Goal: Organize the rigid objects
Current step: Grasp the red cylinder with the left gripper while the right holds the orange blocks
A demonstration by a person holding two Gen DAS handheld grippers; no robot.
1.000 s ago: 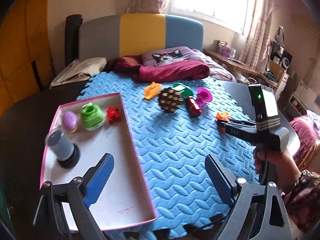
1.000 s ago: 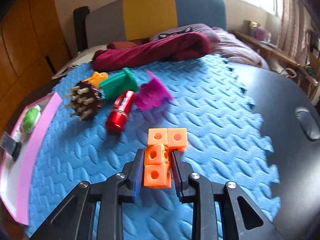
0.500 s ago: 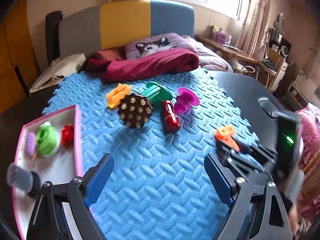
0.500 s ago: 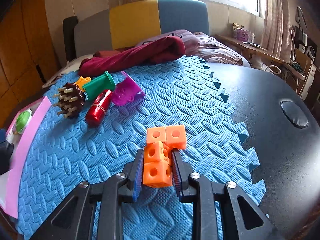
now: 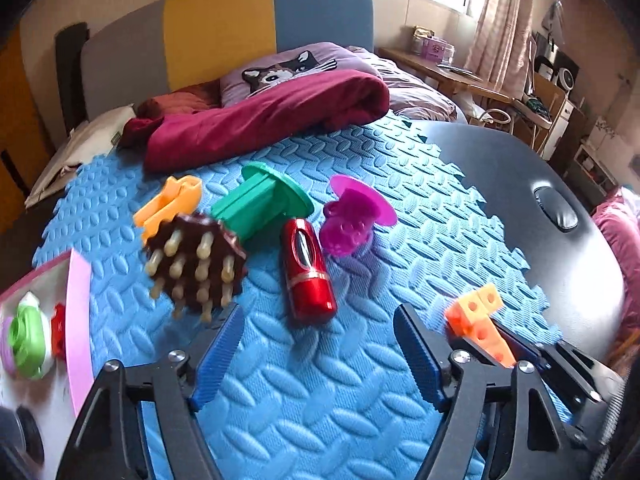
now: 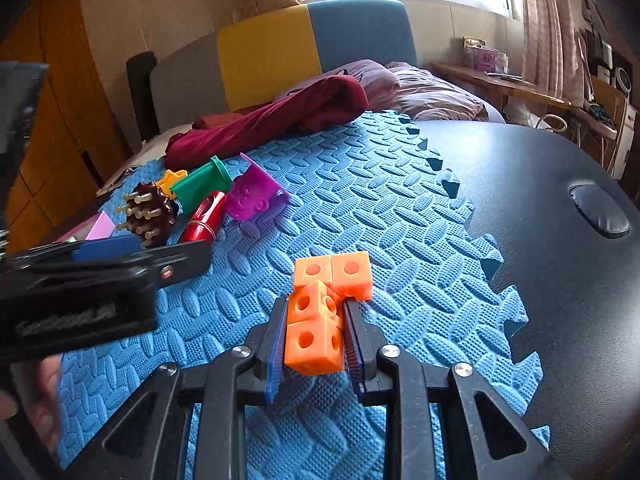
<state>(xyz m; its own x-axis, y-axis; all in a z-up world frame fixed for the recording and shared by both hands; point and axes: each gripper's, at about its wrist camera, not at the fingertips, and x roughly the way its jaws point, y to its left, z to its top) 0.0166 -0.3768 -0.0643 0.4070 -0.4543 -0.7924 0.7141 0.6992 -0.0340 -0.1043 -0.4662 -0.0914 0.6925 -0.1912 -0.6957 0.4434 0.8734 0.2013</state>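
Two grippers worked: the right gripper (image 6: 316,344) clamped orange blocks (image 6: 322,312) for tray (image 5: 78,312) at nine o'clock, while the left gripper (image 5: 320,356), empty, was closing toward the red tube (image 5: 306,270) at twelve.

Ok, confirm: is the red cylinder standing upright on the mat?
No, the red cylinder lies on its side on the blue mat.

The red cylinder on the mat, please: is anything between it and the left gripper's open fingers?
Nothing visible blocks it. The red cylinder lies just ahead of the left gripper, whose jaws are closing on bare blue mat. The brown spiked toy sits close beside the cylinder, near the one finger, so it could get brushed.
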